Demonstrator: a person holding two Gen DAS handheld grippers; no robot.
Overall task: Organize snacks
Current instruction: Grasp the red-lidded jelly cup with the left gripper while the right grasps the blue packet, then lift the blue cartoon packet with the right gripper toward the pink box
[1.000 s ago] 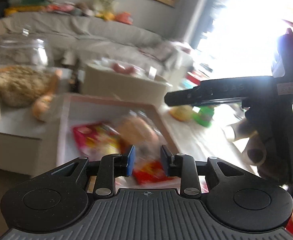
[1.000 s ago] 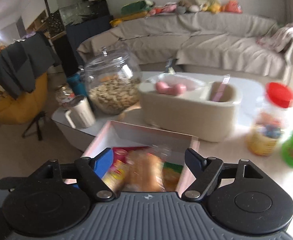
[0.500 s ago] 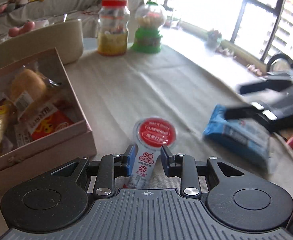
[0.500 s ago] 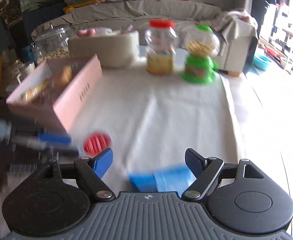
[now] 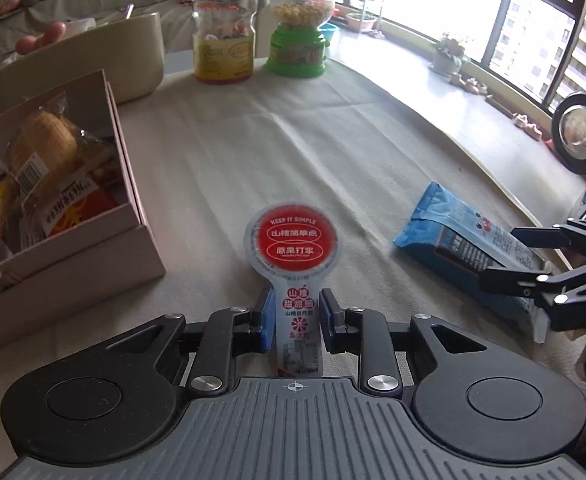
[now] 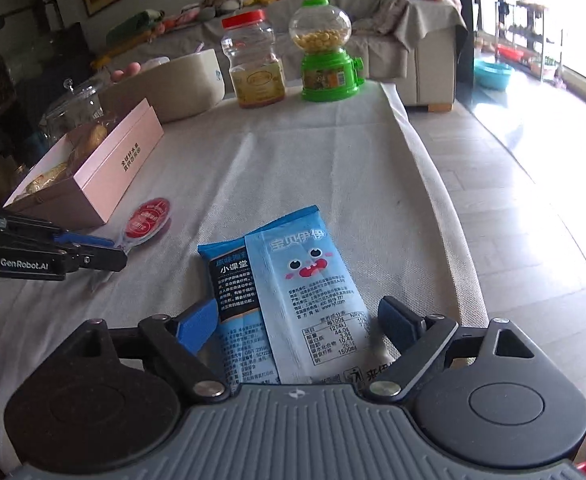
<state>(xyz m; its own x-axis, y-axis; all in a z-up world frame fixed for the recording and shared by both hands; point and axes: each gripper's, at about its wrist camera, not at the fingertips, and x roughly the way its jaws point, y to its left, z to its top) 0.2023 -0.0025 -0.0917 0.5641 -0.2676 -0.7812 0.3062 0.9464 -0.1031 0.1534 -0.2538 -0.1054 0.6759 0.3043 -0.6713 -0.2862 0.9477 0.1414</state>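
A red-topped hawthorn snack pack [image 5: 291, 246] lies on the beige tablecloth; its white stem sits between the pads of my left gripper [image 5: 296, 316], which stand close on each side with a thin gap. The pack also shows in the right wrist view [image 6: 147, 220]. A blue snack bag [image 6: 289, 292] lies flat between the wide-open fingers of my right gripper [image 6: 297, 322]. The bag also shows in the left wrist view [image 5: 461, 240]. A pink box [image 5: 133, 184] holding wrapped bread and snack packets stands at the left.
A red-lidded jar [image 5: 223, 28], a green candy dispenser [image 5: 299, 24] and a beige container [image 5: 133, 52] stand at the far end. A glass jar [image 6: 75, 104] stands behind the box. The table edge [image 6: 445, 184] runs along the right, floor beyond.
Both grippers left the pink box and swung down to the table. The left now straddles the red pack's stem; the right has come over the blue bag.
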